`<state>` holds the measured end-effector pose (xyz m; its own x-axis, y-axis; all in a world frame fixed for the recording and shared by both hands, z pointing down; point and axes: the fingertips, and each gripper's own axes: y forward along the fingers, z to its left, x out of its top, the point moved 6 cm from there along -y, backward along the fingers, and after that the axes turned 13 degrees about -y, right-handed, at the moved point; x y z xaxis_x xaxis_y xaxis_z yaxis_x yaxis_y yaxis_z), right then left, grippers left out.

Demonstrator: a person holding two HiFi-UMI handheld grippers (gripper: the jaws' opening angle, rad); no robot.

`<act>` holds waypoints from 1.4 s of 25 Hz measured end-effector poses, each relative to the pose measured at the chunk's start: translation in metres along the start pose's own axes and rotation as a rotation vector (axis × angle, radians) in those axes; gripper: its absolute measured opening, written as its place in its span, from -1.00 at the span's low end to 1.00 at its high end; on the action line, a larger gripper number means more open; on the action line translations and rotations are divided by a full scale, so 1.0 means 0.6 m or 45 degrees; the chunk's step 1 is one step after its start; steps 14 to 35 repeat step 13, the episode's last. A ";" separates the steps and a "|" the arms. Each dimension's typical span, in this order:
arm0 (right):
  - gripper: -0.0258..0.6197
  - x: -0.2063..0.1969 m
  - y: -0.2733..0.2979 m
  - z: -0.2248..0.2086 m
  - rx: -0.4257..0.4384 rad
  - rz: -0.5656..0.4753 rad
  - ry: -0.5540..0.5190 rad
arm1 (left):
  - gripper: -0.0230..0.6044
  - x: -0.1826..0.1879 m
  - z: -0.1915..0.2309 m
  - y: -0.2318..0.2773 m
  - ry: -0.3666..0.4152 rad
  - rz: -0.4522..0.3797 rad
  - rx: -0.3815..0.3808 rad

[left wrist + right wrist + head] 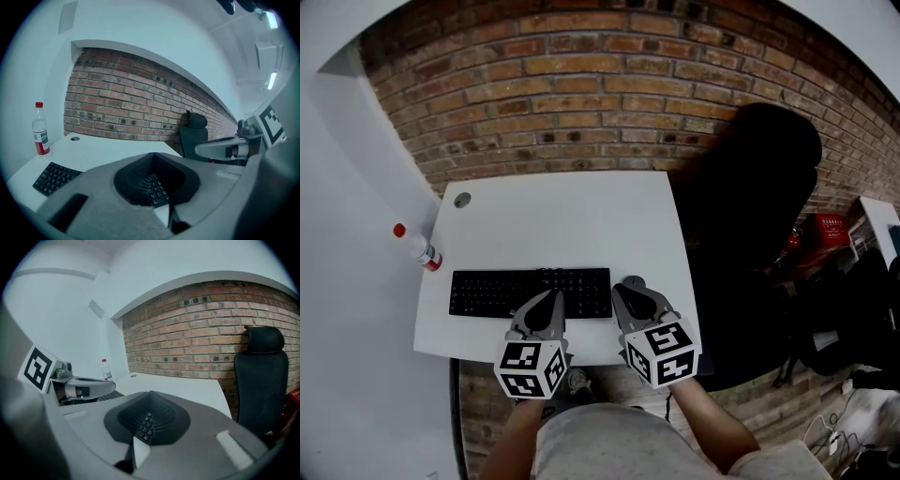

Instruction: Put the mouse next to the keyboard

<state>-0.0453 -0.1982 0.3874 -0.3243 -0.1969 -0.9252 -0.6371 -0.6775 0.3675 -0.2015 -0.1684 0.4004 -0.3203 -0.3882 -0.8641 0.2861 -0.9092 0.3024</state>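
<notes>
From the head view, a smooth white rectangular desk [562,220] is standing against a rough red brick wall [609,84]. A flat black keyboard [516,292] is lying near its front edge, and the small rounded grey mouse [634,280] is sitting just beside the keyboard's right end. The matte grey left gripper [551,300] is hovering over the keyboard. The right gripper [624,293] is pointing at the mouse from just behind it.

In the left gripper view, its ribbed jaws are pressing together on nothing. A clear plastic bottle with a red cap [40,136] is standing upright.

In the right gripper view, its jaws are likewise meeting with nothing between them. A black padded chair [260,376] is standing beside the desk.
</notes>
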 end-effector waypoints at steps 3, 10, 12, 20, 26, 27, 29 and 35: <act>-0.90 -0.003 -0.007 0.003 -0.003 -0.005 0.003 | -0.95 -0.003 -0.005 -0.004 0.008 0.001 -0.005; -0.90 -0.005 -0.009 0.010 -0.009 -0.004 0.018 | -0.95 -0.007 -0.005 -0.010 0.015 0.012 -0.018; -0.90 -0.006 -0.010 0.013 -0.009 -0.002 0.021 | -0.95 -0.009 -0.006 -0.012 0.014 0.015 -0.019; -0.90 -0.006 -0.011 0.014 -0.009 -0.002 0.022 | -0.95 -0.009 -0.006 -0.013 0.014 0.016 -0.020; -0.90 -0.006 -0.011 0.014 -0.009 -0.002 0.022 | -0.95 -0.009 -0.006 -0.013 0.014 0.016 -0.020; -0.90 -0.006 -0.011 0.014 -0.009 -0.002 0.022 | -0.95 -0.009 -0.006 -0.013 0.014 0.016 -0.020; -0.90 -0.006 -0.011 0.014 -0.009 -0.002 0.022 | -0.95 -0.009 -0.006 -0.013 0.014 0.016 -0.020; -0.90 -0.006 -0.011 0.014 -0.009 -0.002 0.022 | -0.95 -0.009 -0.006 -0.013 0.014 0.016 -0.020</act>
